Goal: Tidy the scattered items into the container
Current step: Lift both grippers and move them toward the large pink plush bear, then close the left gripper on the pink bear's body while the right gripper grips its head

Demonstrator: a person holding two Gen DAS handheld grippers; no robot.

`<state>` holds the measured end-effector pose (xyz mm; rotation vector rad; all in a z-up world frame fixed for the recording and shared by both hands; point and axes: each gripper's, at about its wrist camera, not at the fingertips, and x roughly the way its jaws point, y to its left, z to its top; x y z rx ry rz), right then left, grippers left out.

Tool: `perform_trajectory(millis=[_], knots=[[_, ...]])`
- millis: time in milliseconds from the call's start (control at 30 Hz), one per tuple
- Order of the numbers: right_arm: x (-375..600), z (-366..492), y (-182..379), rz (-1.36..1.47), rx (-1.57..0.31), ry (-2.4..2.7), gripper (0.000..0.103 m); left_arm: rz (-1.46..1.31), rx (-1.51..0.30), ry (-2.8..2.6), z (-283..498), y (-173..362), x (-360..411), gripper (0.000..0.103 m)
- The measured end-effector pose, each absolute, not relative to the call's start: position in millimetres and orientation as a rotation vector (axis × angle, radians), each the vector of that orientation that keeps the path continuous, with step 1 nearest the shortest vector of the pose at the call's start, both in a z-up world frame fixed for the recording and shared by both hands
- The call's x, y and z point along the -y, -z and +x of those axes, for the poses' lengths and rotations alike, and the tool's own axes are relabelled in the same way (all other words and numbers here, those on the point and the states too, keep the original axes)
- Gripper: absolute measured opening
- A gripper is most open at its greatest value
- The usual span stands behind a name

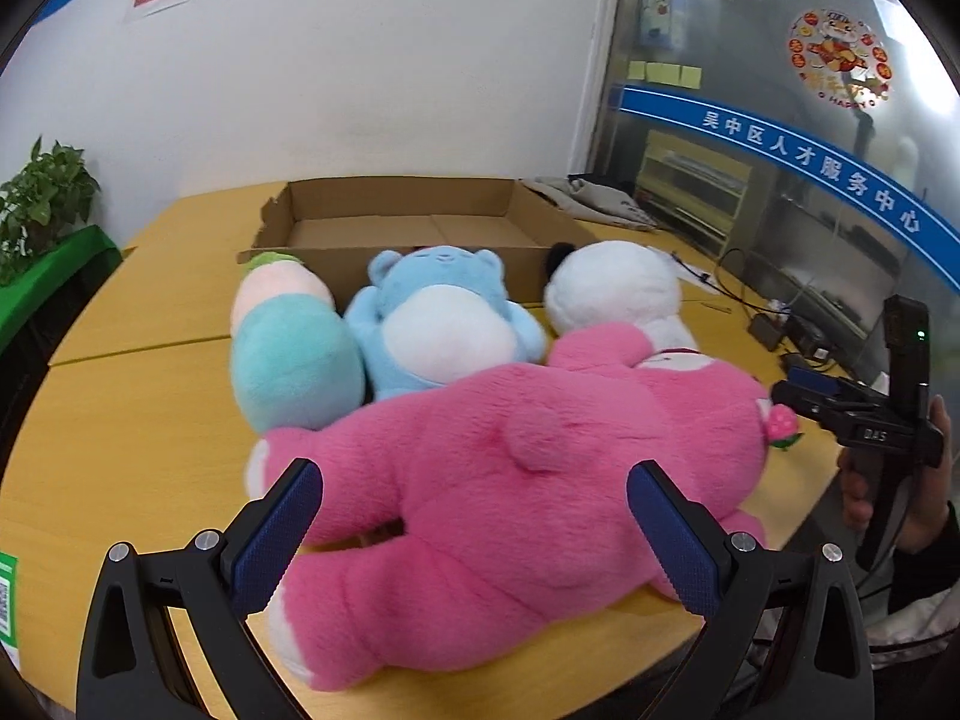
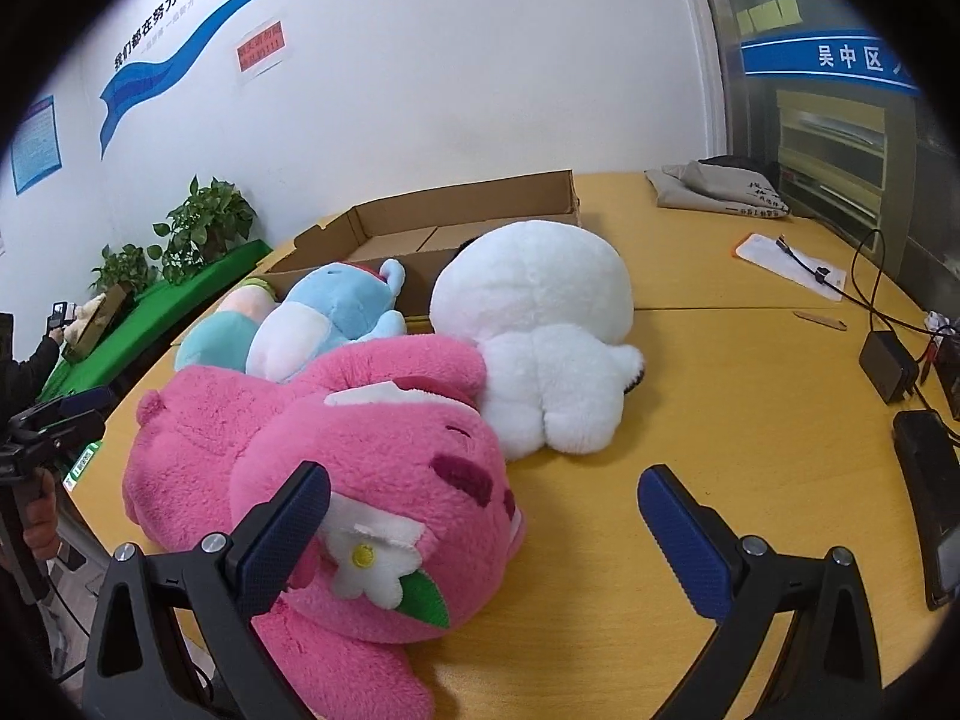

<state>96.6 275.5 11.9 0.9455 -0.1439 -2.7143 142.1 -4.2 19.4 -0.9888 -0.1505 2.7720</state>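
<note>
A big pink plush bear [image 1: 516,468] lies across the yellow table [image 1: 120,420] nearest me. My left gripper [image 1: 474,498] is open, its blue pads on either side of the bear's back and legs without squeezing. Behind the bear lie a teal-and-pink plush [image 1: 288,348], a light blue plush [image 1: 444,324] and a white plush [image 1: 612,288], all against the front wall of a shallow cardboard box [image 1: 408,198] with nothing in it. My right gripper [image 2: 483,498] is open; its left pad is by the bear's head [image 2: 390,462], its right pad over bare table. The white plush [image 2: 540,324] lies just beyond.
A folded grey cloth bag [image 2: 720,186] sits at the far right corner. A white sheet [image 2: 786,264], cables, a black power adapter [image 2: 888,366] and a black device [image 2: 930,498] line the right edge. Potted plants [image 2: 204,222] stand on a green ledge to the left.
</note>
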Motion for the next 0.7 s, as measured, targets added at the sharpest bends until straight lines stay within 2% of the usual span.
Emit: perform_trajectory(millis=[200,700], knots=[[-278.6,105.6,-15.6,0.978,0.249,2.696,0.102,-0.996,0.166,-2.699,141.9,-16.9,-12.4,0.103],[-264.6,110.2,-15.3,1.008,0.218,2.681,0.103,-1.048,0.221,-2.607,127.0,-6.1,-19.0,0.103]])
